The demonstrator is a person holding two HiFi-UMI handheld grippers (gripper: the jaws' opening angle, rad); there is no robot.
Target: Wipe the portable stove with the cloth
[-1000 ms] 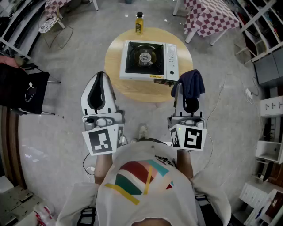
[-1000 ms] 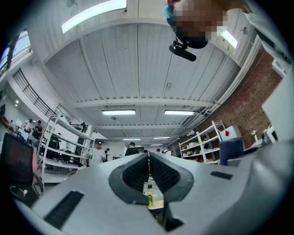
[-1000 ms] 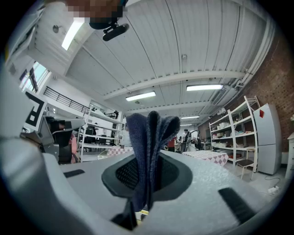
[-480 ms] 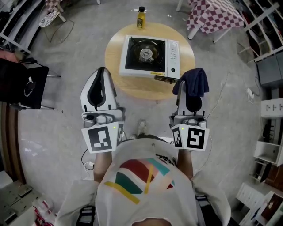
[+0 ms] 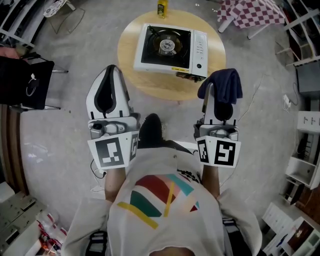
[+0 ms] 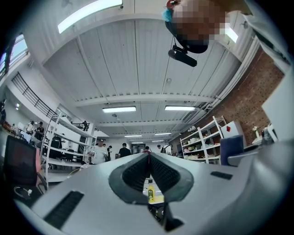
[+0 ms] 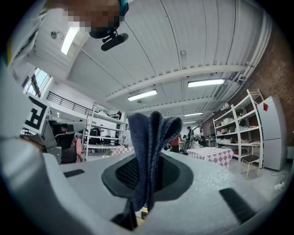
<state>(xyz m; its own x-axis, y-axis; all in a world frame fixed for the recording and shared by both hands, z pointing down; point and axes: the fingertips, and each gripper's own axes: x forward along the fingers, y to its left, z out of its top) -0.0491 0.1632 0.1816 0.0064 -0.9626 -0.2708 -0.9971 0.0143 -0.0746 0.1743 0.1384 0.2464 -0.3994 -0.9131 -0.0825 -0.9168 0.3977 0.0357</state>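
The white portable stove [image 5: 170,46] with a black top and a round burner sits on a round wooden table [image 5: 135,75] ahead of me in the head view. My right gripper [image 5: 218,85] is shut on a dark blue cloth [image 5: 223,86], which bunches over its tips; in the right gripper view the folded cloth [image 7: 149,151] stands up between the jaws. My left gripper [image 5: 108,75] is shut with nothing in it. Both grippers are held close to my body, short of the table, tilted upward.
A yellow bottle [image 5: 161,7] stands at the table's far edge, also seen as a small yellow bottle [image 6: 150,193] past the left jaws. A black chair [image 5: 30,82] is at left, a checked tablecloth [image 5: 255,12] at upper right, white shelving [image 5: 305,150] at right.
The table and stove have shifted up and away in the head view as I lean back. A dark shoe now shows between the grippers. The cloth stays clamped in the right gripper.
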